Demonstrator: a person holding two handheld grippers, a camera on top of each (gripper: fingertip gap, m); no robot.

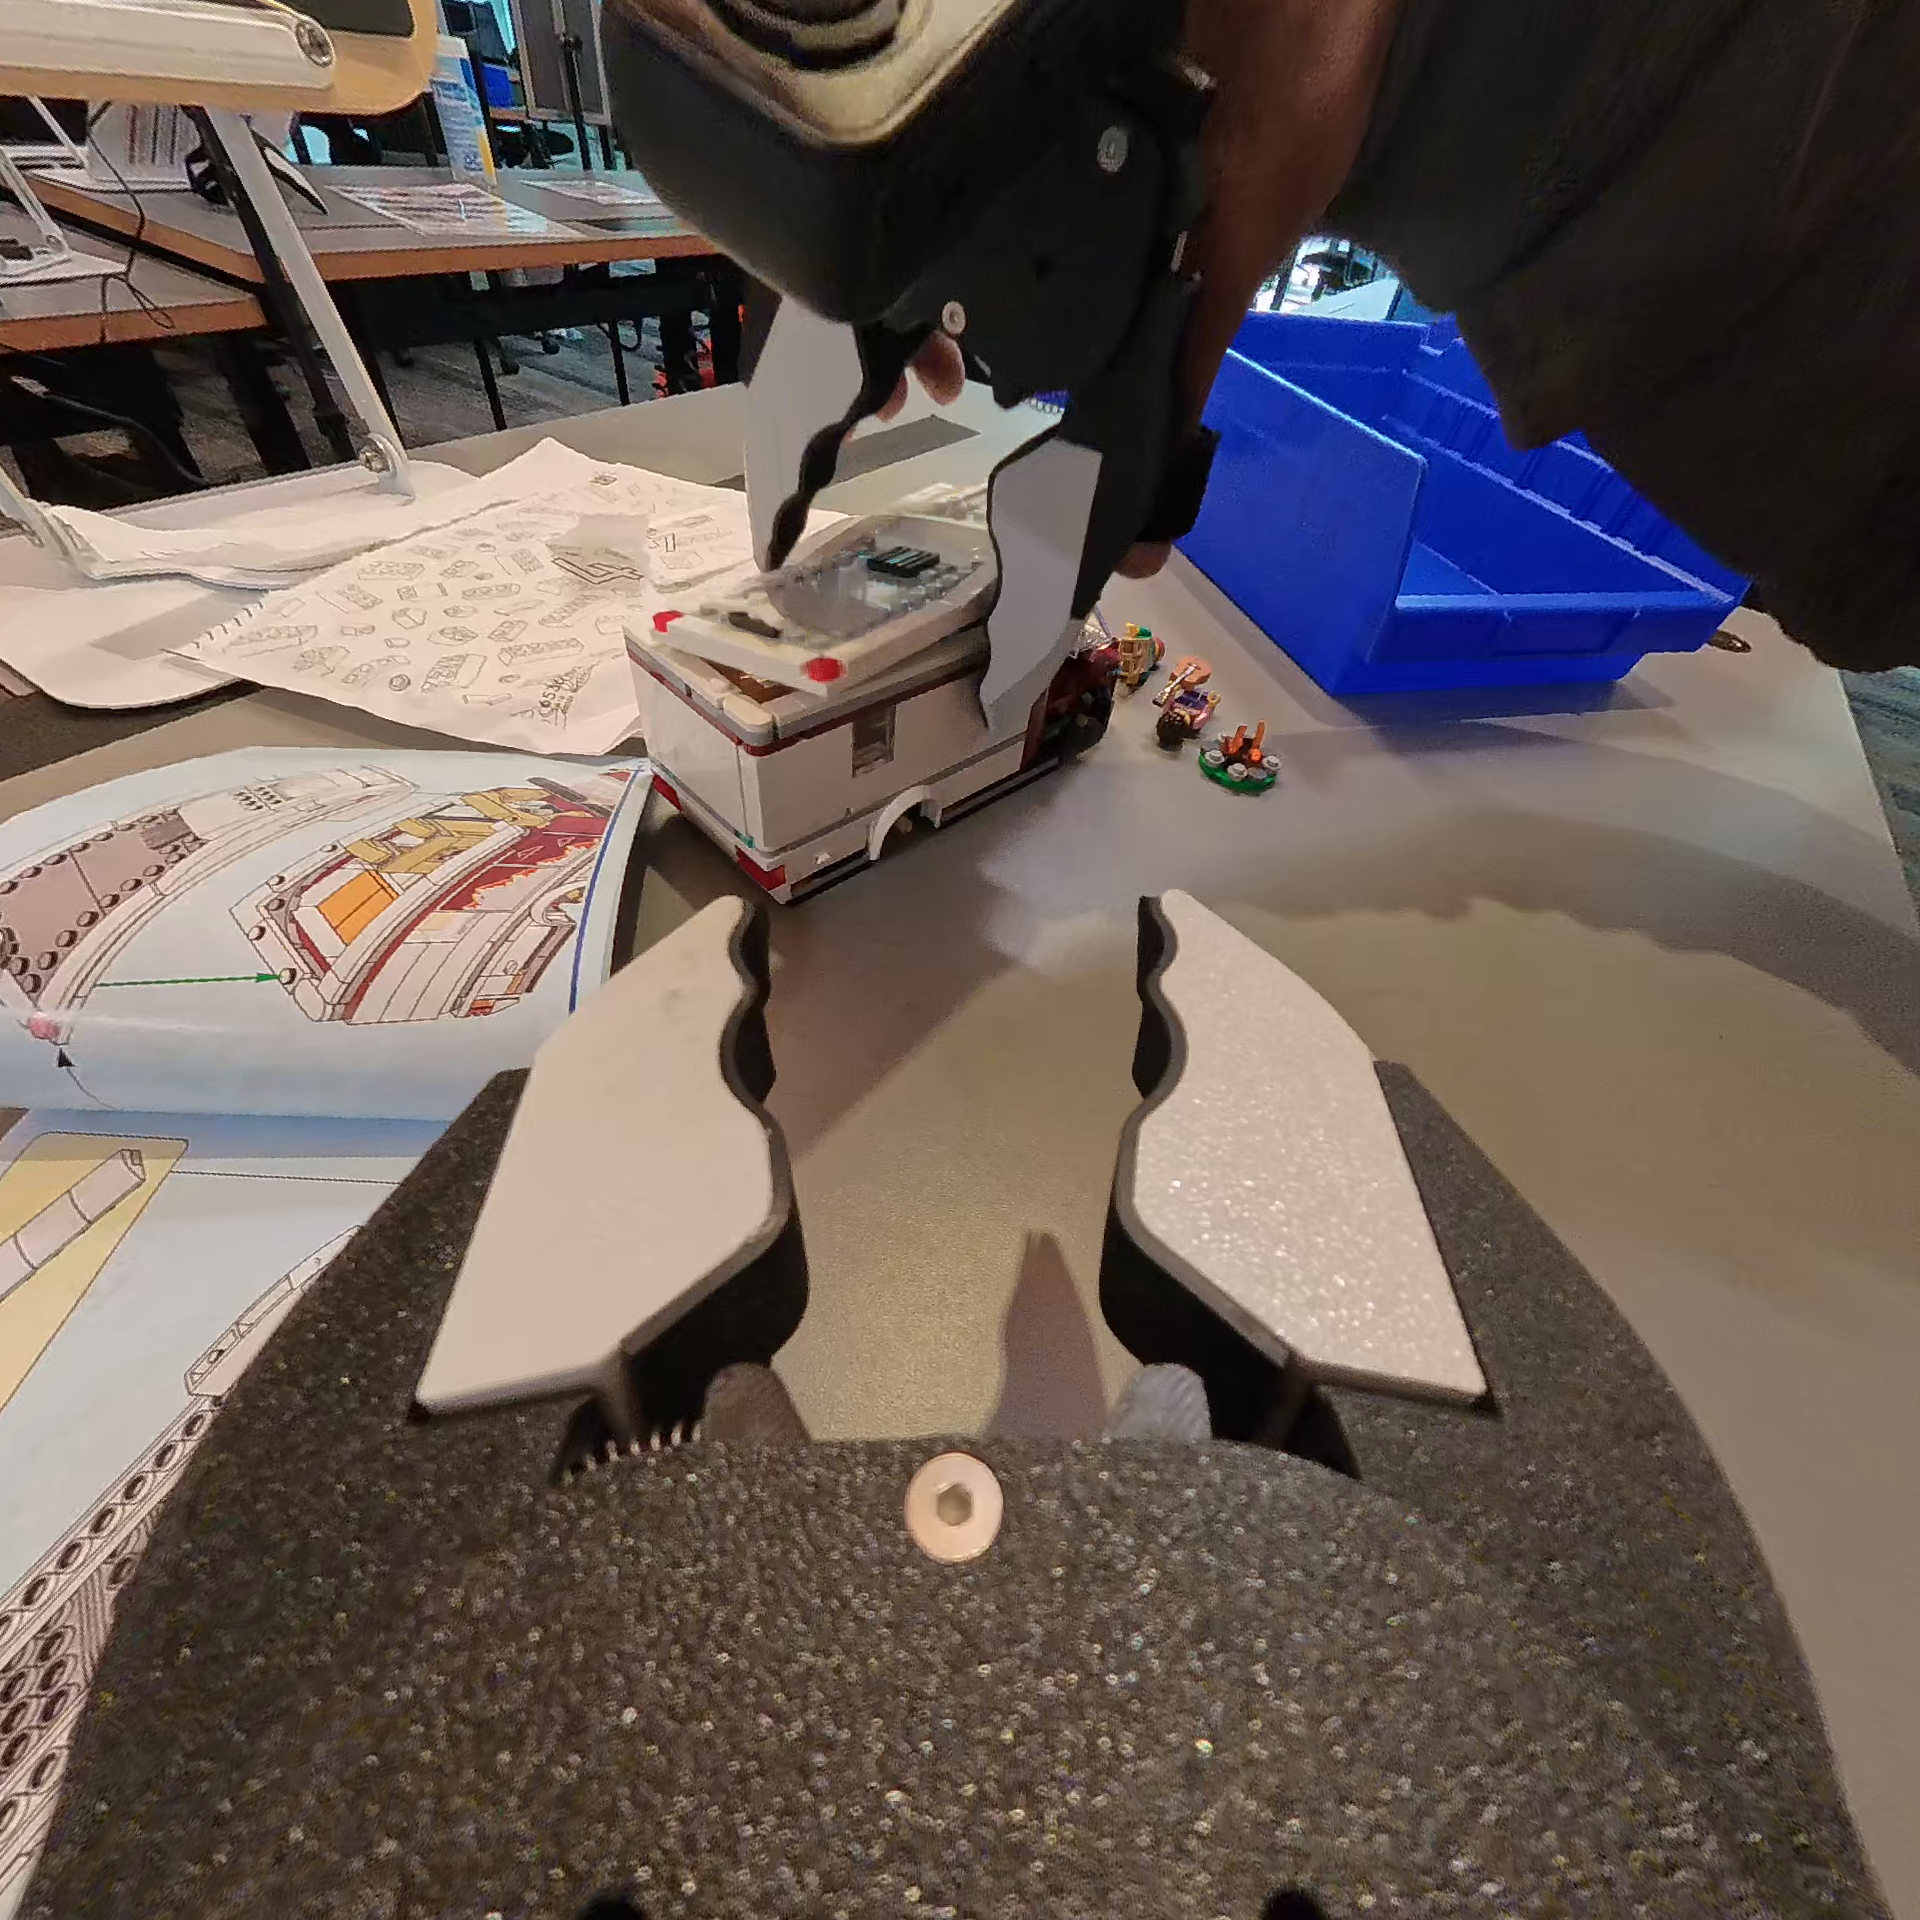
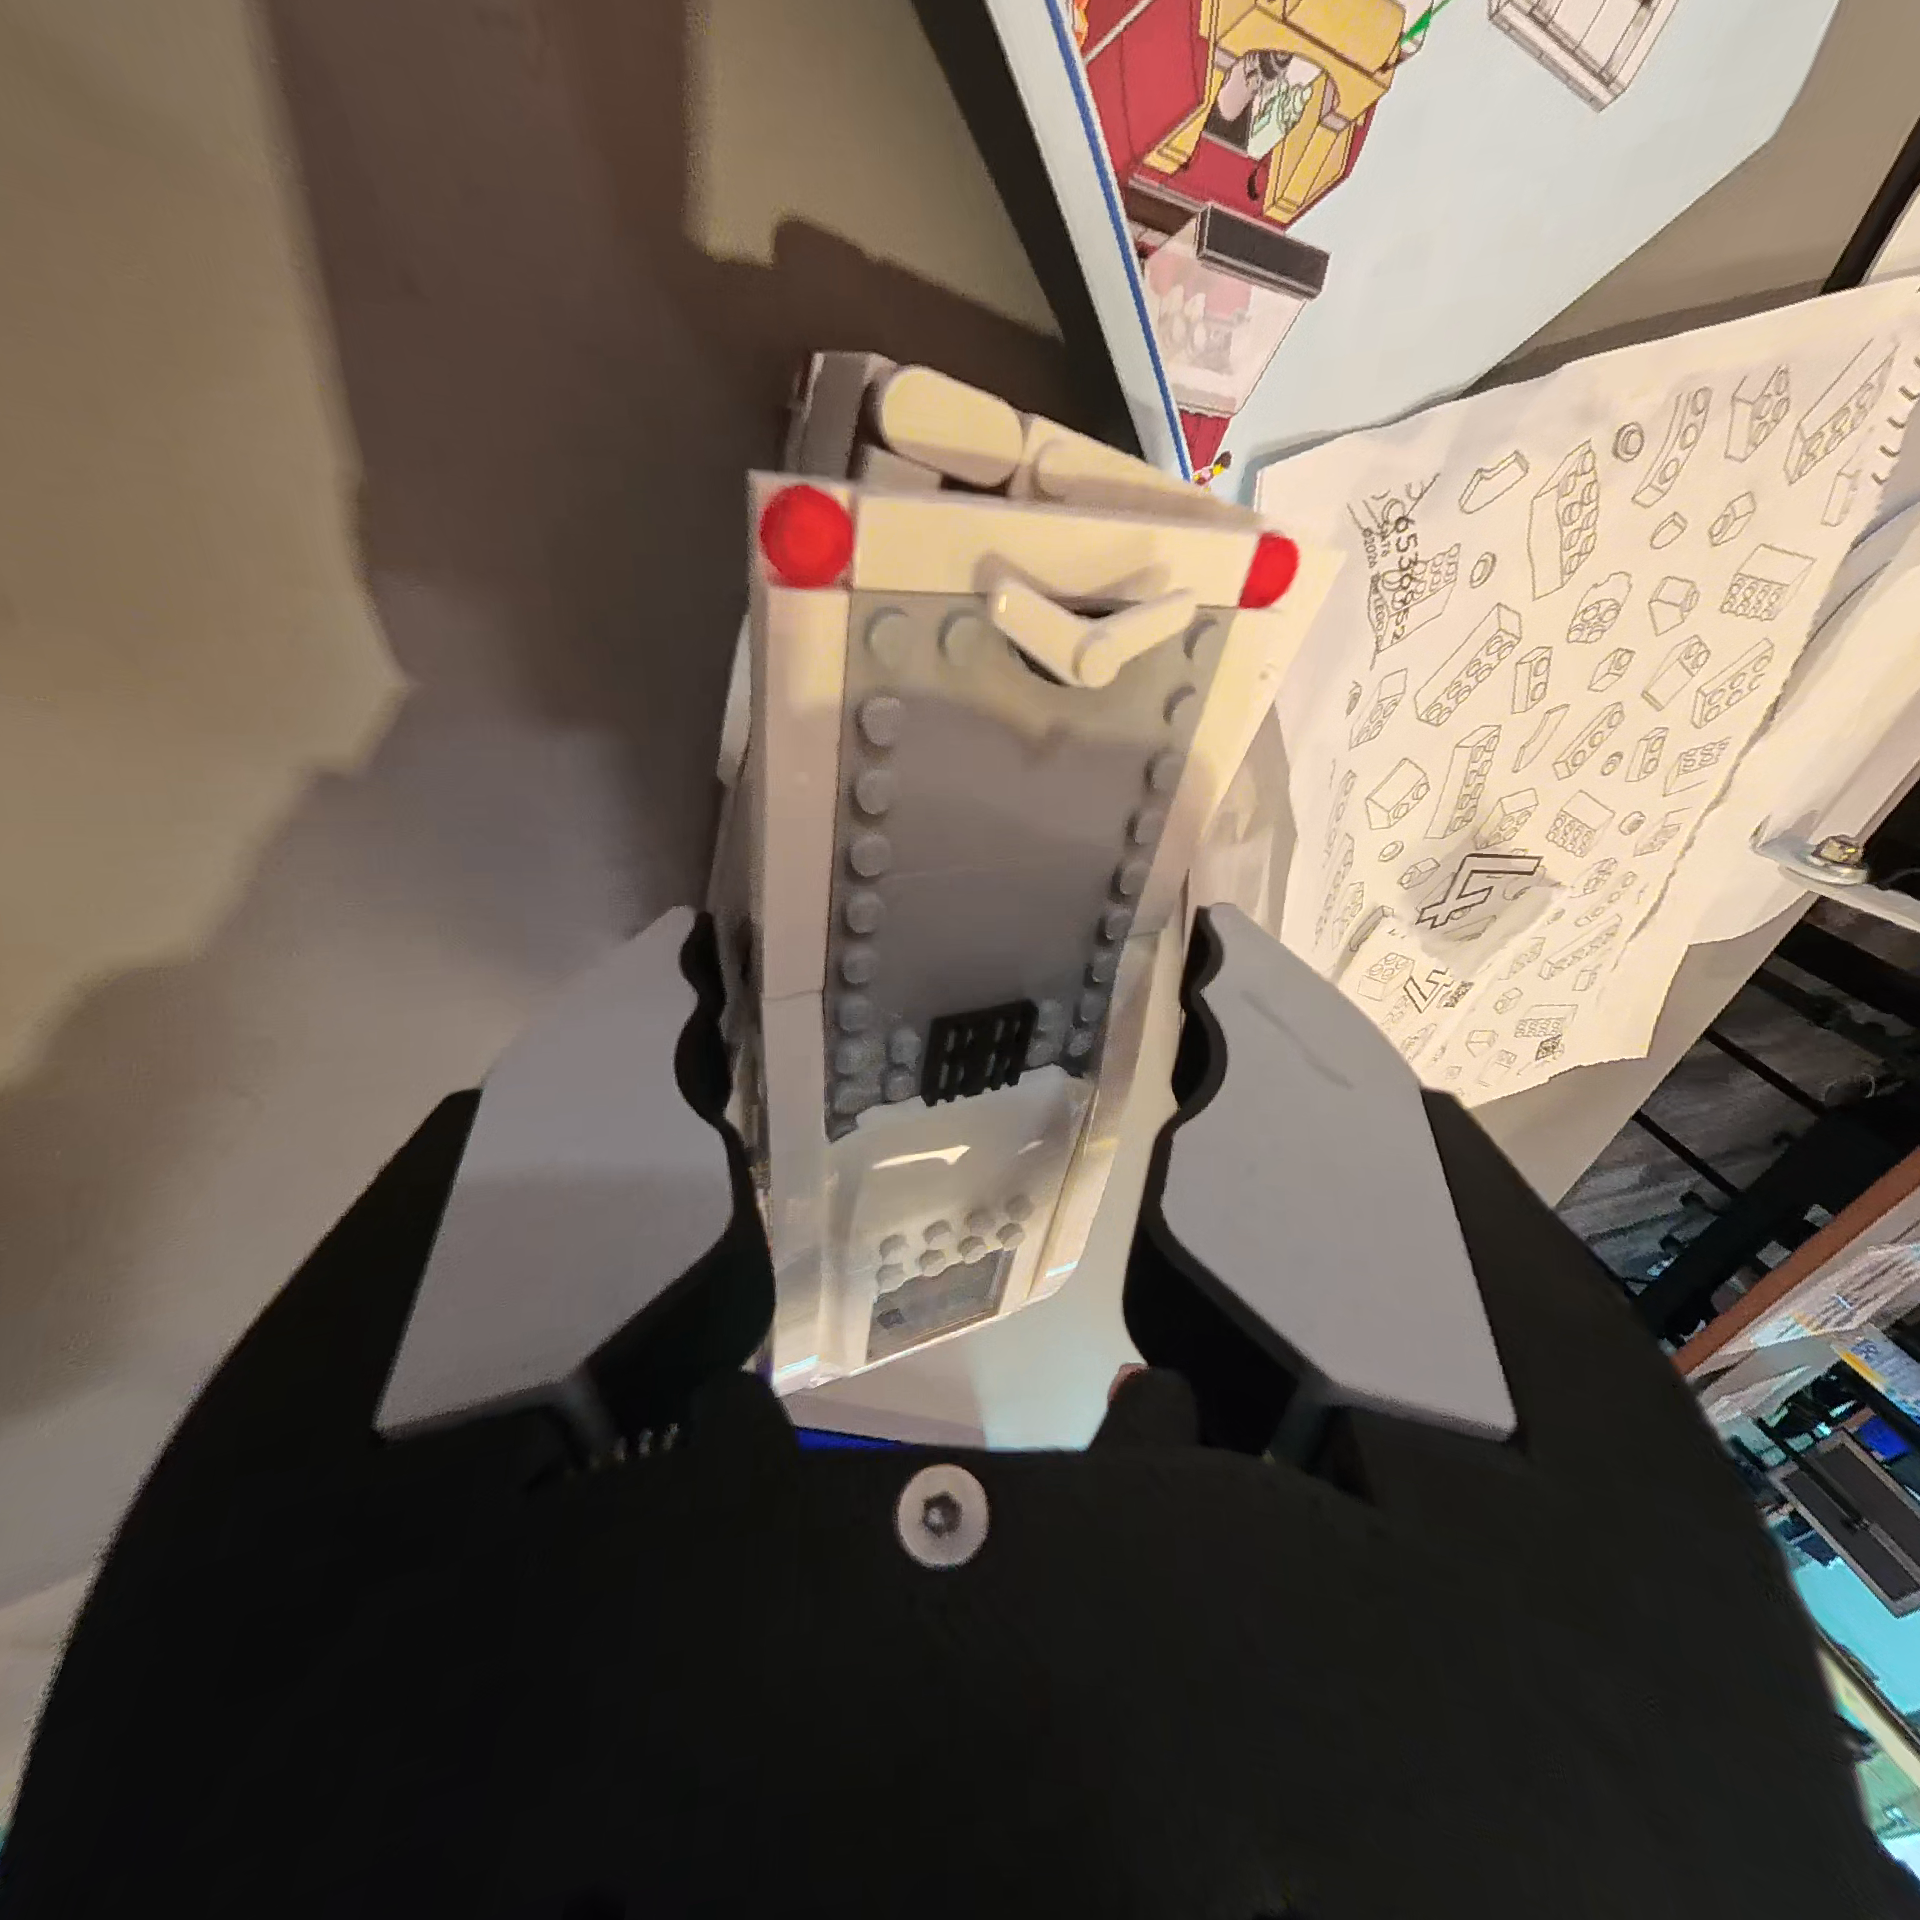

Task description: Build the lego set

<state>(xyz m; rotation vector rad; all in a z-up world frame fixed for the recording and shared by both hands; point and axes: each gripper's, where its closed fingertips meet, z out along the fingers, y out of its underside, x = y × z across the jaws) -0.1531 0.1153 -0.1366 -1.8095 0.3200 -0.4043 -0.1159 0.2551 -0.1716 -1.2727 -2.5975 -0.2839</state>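
Observation:
A white brick-built camper van (image 1: 810,769) stands on the grey table (image 1: 1455,935). Its roof panel (image 1: 883,592), white with a grey studded middle and two red corner studs, sits tilted above the body. My right gripper (image 2: 951,925) comes down from above and is shut on this roof panel (image 2: 987,831), one pad on each long edge. It also shows in the left wrist view (image 1: 883,636). My left gripper (image 1: 951,914) is open and empty, low over the table just in front of the van's rear corner.
An open instruction booklet (image 1: 312,935) lies left of the van, and a paper sheet with brick outlines (image 1: 447,623) lies behind it. Small figures (image 1: 1184,696) and a green round piece (image 1: 1238,764) lie right of the van. A blue bin (image 1: 1455,540) stands at the back right. Left tips to right tips: about 15 cm.

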